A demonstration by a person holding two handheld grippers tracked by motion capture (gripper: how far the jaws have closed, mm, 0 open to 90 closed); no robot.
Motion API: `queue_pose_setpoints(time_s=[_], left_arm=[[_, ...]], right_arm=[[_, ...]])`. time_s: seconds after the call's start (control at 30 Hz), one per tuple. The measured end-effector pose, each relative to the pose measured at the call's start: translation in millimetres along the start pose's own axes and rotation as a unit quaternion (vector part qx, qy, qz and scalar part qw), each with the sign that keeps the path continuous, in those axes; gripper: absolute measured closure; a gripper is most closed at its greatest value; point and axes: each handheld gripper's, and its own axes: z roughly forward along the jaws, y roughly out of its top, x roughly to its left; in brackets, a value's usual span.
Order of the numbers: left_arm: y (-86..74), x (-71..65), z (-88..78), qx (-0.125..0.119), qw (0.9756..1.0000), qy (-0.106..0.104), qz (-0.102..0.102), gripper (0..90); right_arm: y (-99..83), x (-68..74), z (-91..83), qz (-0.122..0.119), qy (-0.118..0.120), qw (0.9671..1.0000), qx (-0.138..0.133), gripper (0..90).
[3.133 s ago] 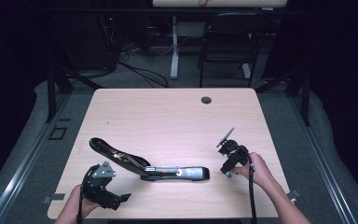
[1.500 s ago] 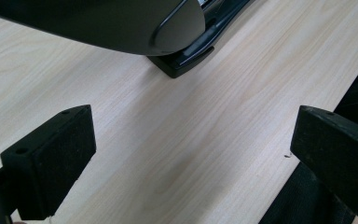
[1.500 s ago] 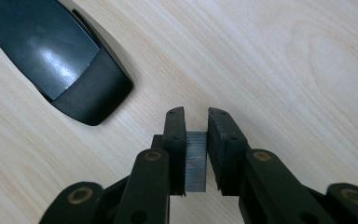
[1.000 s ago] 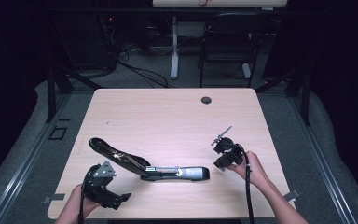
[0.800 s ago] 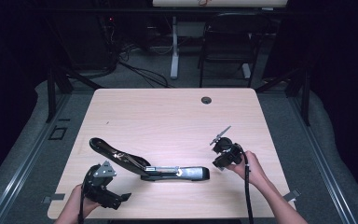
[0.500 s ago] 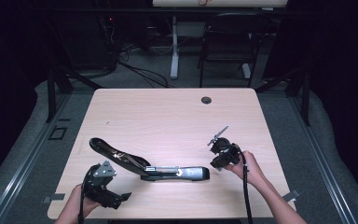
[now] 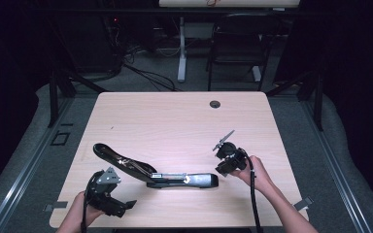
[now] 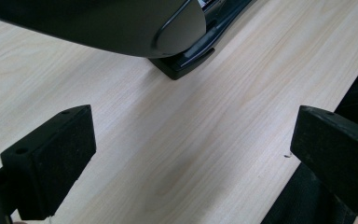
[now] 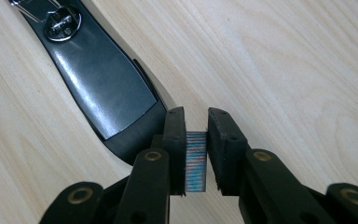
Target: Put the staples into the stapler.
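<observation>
Item: black long-reach stapler point(image 7: 155, 172), opened out, lying on the near half of a light wood-grain table point(image 7: 175, 121); lever arm raised toward the left, base flat toward the right. A small metal badge sits on its top; the writing is too small to read.

Right gripper point(image 9: 196, 140): jaws narrow, clamped on a strip of staples point(image 9: 196, 161) with a rainbow sheen, just beside the stapler's rounded end.

Left gripper point(image 8: 191, 154): jaws wide apart, nothing between them, over bare tabletop near the stapler's lever end.
</observation>
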Motion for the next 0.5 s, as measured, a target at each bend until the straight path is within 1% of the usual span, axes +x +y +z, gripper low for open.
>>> queue_pose_setpoints(time_s=[0.03, 0.07, 0.1, 0.13, 0.17, 0.27, 0.33, 0.37, 0.4, 0.47, 0.5], left_arm=[[-0.1, 0.0, -0.1, -0.001, 1.0, 0.0, 0.0, 0.0], [-0.1, 0.0, -0.2, -0.001, 1.0, 0.0, 0.0, 0.0], [-0.3, 0.2, -0.3, -0.001, 1.0, 0.0, 0.0, 0.0], [-0.5, 0.6, -0.5, 0.0, 1.0, 0.0, 0.0, 0.0], [-0.7, 1.1, -0.6, 0.001, 1.0, 0.001, -0.001, 0.0], [-1.0, 2.0, -1.0, 0.0, 1.0, 0.001, -0.003, 0.0], [-1.1, 2.1, -1.1, 0.0, 1.0, 0.001, -0.003, 0.0], [-1.0, 2.0, -1.1, 0.0, 1.0, 0.001, -0.003, 0.0], [-0.9, 1.9, -1.1, 0.0, 1.0, 0.001, -0.002, 0.0], [-0.8, 1.6, -1.0, 0.0, 1.0, 0.001, -0.002, 0.0], [-0.8, 1.6, -0.9, 0.001, 1.0, 0.001, -0.001, 0.0]], right_arm=[[0.2, 1.2, 1.2, 0.003, 0.001, 1.0, -0.009, 77.9], [1.6, 0.8, -0.1, -0.005, 0.0, 1.0, -0.001, 77.9], [2.4, 1.1, -0.3, -0.006, 0.0, 1.0, 0.0, 77.9], [2.9, 2.0, 0.3, -0.003, 0.001, 1.0, -0.006, 78.0], [3.9, 1.8, -0.4, -0.007, 0.0, 1.0, -0.003, 78.0], [6.3, 2.4, -1.3, -0.007, 0.002, 1.0, -0.007, 78.0], [7.7, 2.4, -1.9, -0.012, 0.002, 0.9999, -0.01, 78.0], [8.2, 2.7, -1.9, -0.011, 0.004, 0.9998, -0.013, 78.0], [9.0, 2.5, -1.9, -0.015, 0.005, 0.9998, -0.015, 78.0], [10.4, 3.6, -1.7, -0.014, 0.006, 0.9997, -0.018, 78.0], [11.6, 3.6, -2.0, -0.019, 0.007, 0.9996, -0.017, 78.0]])
